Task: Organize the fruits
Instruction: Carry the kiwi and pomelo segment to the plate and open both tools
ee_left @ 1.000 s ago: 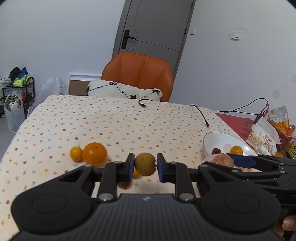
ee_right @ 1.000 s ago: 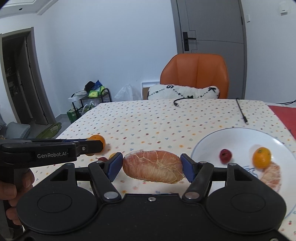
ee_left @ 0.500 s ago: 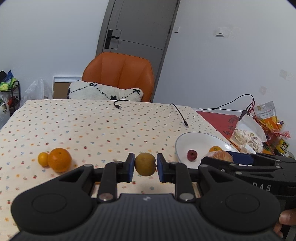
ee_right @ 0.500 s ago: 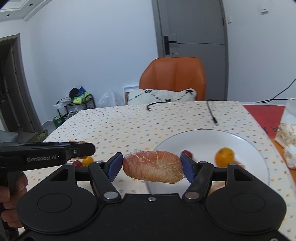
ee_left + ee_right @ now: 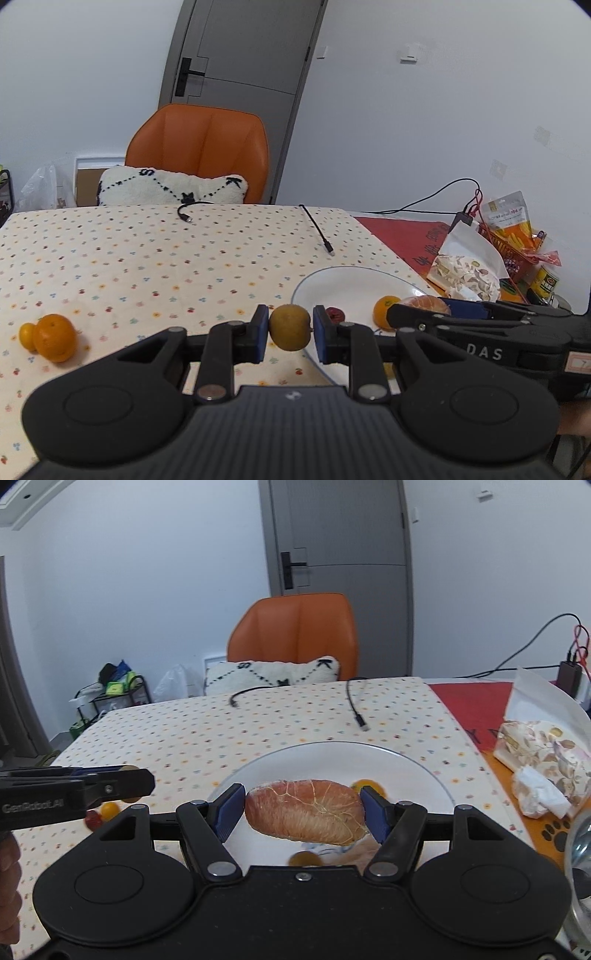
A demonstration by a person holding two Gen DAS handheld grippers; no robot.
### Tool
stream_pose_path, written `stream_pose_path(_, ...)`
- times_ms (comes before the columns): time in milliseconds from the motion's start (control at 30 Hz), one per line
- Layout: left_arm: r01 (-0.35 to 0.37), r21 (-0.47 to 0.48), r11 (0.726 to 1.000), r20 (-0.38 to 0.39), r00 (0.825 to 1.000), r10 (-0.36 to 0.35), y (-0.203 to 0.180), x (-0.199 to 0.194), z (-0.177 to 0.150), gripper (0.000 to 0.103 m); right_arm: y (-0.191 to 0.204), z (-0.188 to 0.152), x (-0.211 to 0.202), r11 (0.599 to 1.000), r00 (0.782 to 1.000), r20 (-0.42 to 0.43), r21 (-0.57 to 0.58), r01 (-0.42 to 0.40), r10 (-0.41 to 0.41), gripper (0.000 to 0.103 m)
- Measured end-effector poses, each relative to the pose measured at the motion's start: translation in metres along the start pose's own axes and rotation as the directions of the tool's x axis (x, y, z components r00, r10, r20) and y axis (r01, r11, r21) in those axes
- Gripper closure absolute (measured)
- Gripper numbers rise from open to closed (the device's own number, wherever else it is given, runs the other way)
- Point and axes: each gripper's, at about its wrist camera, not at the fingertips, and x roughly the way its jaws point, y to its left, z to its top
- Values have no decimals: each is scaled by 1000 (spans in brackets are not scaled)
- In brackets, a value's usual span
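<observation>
Above the plate (image 5: 424,771), right fingers (image 5: 231,806) pinch the pomelo segment (image 5: 306,812); left fingers (image 5: 258,332) pinch the kiwi (image 5: 290,326).

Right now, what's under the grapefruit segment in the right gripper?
Under the peeled grapefruit segment lies the white plate, with a small orange fruit behind and another yellowish piece below; the plate's centre is hidden.

White plate (image 5: 424,771), dotted cream tablecloth (image 5: 147,258)

The plate (image 5: 354,284) sits on the table (image 5: 147,258) toward its right side, two mandarins (image 5: 51,336) well apart at the left — touching each other. Behind the table, a chair (image 5: 199,147) (cushion (image 5: 170,186) on it); snack bags (image 5: 469,266) lie right of the plate.
</observation>
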Motion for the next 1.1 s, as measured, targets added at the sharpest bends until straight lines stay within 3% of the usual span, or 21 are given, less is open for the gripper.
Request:
stream_pose_path(333,6,12,1000,-29,1000,-6,-14,21,2,79,-20,-1,18,997,1000,-3,78,6,-6,36)
stream_pose_path(467,11,12,1000,-39,999,-11,-19,27,2,79,-23,-2,17,995,1000,23,97,10,-13,21)
stream_pose_path(933,31,-13,999,-52,998,-32,-27,42,-1,79,-36,-14,-10,986,1000,21,164,3,-7,18)
stream_pose_path(1100,21,-23,1000,-54,998,-22,-25,37,-1,72,-32,-17,-13,985,1000,10,171,4,-6,16)
